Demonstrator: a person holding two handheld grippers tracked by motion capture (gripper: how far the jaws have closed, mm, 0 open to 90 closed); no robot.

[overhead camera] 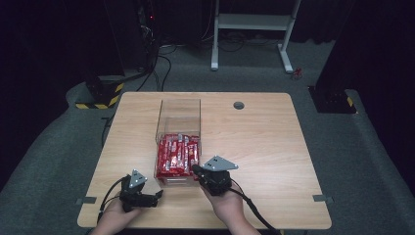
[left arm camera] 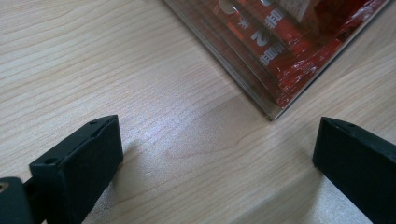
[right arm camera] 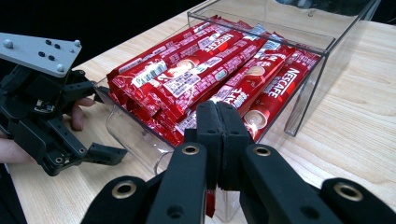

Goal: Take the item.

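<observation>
In the high view, a clear box [overhead camera: 178, 142] is seen on the wooden table [overhead camera: 264, 147], its near half packed with red coffee sachets [overhead camera: 177, 154]. The left gripper [overhead camera: 157, 195] is held just left of the box's near corner, and the right gripper [overhead camera: 195, 170] at the box's near right edge. From the right gripper view more is given: the sachets [right arm camera: 210, 74] are shown lying lengthwise in a stack, printed with a brand name, and the right gripper's [right arm camera: 217, 140] jaws are pressed together at the box's near wall [right arm camera: 140, 144], with a sliver of red pinched low between them; whether it is a sachet cannot be told. The left gripper [right arm camera: 100, 123] appears there beside the box. In the left gripper view, its jaws are seen standing wide apart over bare wood, the box's corner [left arm camera: 273, 112] lying just beyond them.
</observation>
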